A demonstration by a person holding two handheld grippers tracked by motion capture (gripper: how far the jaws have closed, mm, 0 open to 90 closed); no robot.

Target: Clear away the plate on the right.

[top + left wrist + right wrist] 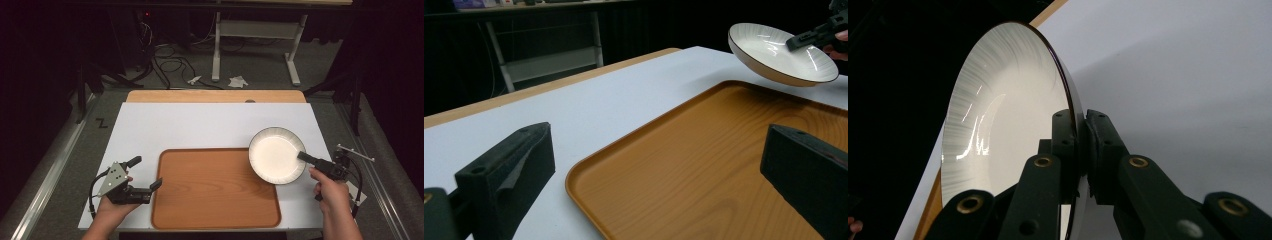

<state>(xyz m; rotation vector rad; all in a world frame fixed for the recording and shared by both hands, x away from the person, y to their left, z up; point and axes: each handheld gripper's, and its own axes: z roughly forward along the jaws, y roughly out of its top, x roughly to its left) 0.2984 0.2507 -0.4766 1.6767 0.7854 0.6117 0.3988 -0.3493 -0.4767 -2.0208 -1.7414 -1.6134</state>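
Observation:
A white plate (275,154) with a dark rim hangs tilted in the air over the right far corner of the wooden tray (215,187). My right gripper (303,157) is shut on the plate's right rim; in the right gripper view its jaws pinch the plate (1003,125) edge-on at my right gripper (1081,145). The left gripper view shows the plate (781,52) lifted above the tray (704,165). My left gripper (146,174) rests at the tray's left side, open with nothing between its fingers (509,175).
A white mat (200,125) covers the table, with a wooden strip (215,96) along its far edge. Beyond the table stand a white frame's legs (295,70) and cables on the floor. Metal rails run along both sides of the table.

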